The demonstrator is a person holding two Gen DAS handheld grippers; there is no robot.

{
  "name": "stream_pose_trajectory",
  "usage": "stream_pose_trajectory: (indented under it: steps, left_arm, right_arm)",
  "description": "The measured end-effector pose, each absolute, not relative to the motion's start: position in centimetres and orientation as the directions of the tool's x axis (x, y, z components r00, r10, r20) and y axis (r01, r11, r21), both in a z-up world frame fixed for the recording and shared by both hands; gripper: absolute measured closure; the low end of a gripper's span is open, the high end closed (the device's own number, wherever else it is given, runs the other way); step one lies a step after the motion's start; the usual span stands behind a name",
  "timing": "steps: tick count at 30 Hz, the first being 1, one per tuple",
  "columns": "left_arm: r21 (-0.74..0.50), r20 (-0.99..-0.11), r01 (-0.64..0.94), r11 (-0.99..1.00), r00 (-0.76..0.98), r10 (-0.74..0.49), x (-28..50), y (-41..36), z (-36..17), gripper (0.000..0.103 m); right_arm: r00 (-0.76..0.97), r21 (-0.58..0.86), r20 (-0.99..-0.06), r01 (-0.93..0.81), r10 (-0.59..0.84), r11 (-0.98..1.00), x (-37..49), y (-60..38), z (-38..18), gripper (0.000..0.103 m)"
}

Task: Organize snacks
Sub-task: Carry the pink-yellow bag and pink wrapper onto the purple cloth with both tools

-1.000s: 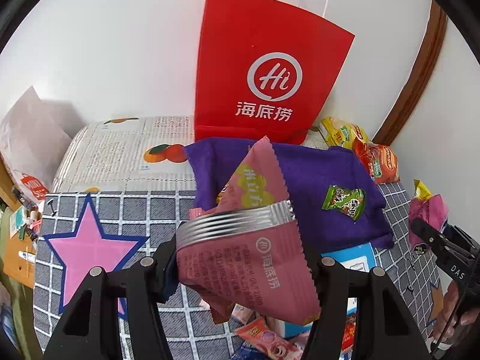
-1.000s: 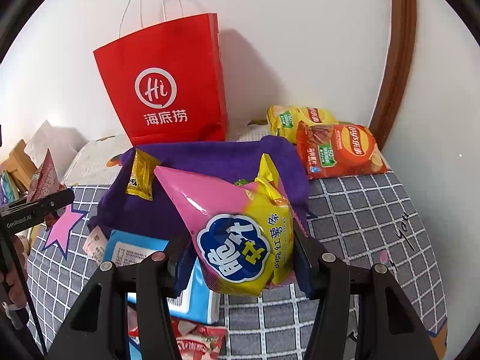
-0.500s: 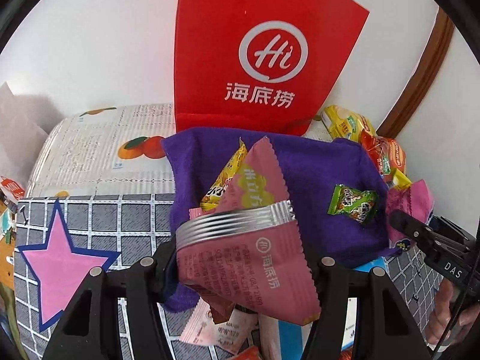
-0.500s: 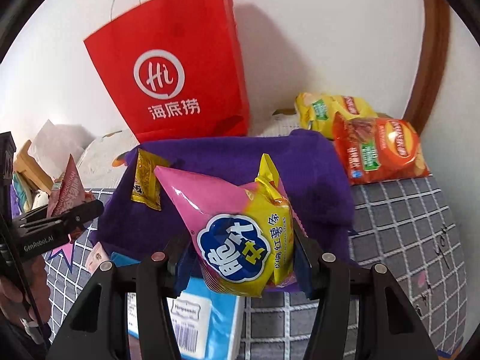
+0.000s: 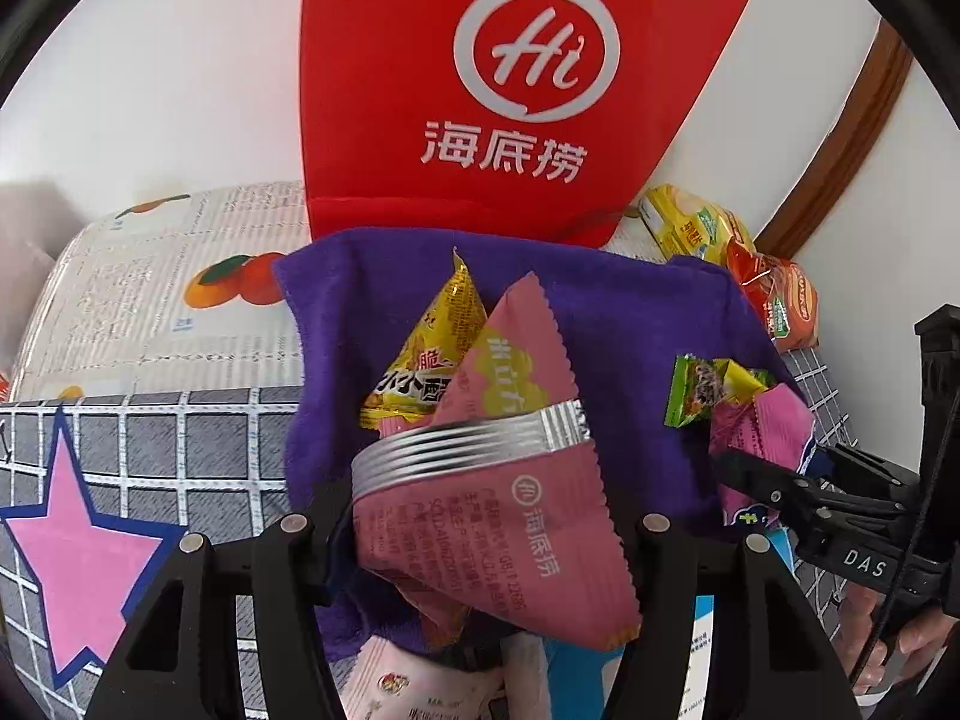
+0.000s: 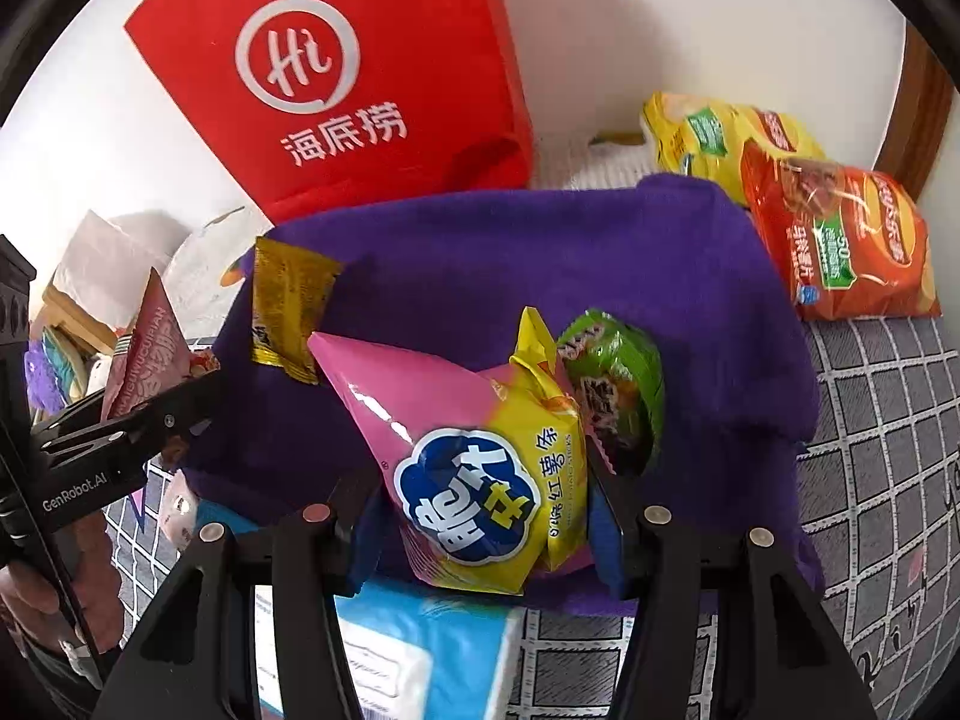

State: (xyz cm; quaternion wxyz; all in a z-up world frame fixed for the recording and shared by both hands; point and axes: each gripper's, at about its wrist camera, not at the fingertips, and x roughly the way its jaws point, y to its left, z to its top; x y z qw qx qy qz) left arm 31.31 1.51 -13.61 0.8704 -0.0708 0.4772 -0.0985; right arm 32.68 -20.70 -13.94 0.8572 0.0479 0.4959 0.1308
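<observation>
Left wrist view: mounted behind the left hand-held gripper (image 5: 486,531), looking forward and steeply down along its fingers, close over the purple cloth (image 5: 630,324). The red paper bag (image 5: 510,78) fills the upper frame against the wall.

Right wrist view: same mounting behind the right hand-held gripper (image 6: 480,519), same steep downward tilt, equally close, set further right.

Shared field: purple cloth (image 6: 480,252), red paper bag (image 6: 336,78), orange chip bag (image 5: 786,300) (image 6: 840,240). Each view catches the opposite hand-held gripper at its edge.

Bright, even light; strong fisheye bend.
Sharp centre, dark rounded corners; soft shadow behind the red bag (image 6: 336,78) on the wall (image 6: 630,18); faint glare on foil.
</observation>
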Motion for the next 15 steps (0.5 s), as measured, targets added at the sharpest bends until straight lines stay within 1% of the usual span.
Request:
stream_pose_trajectory:
  steps: [10,15]
  left_arm:
    - [-0.213,-0.842,0.092,0.973,0.487,-0.230,32.4,1.0,-15.1,0.044]
    - [-0.224,-0.848,0.094,0.970,0.473,-0.241,32.5,1.1,-15.6,0.044]
  right_arm:
    - [0.490,0.180,-0.844,-0.124,0.218,0.976,34.4,-22.2,-14.8,0.047]
    - [0.500,0.139,-0.844,-0.146,0.194,0.980,34.2,-21.6,-14.9,0.045]
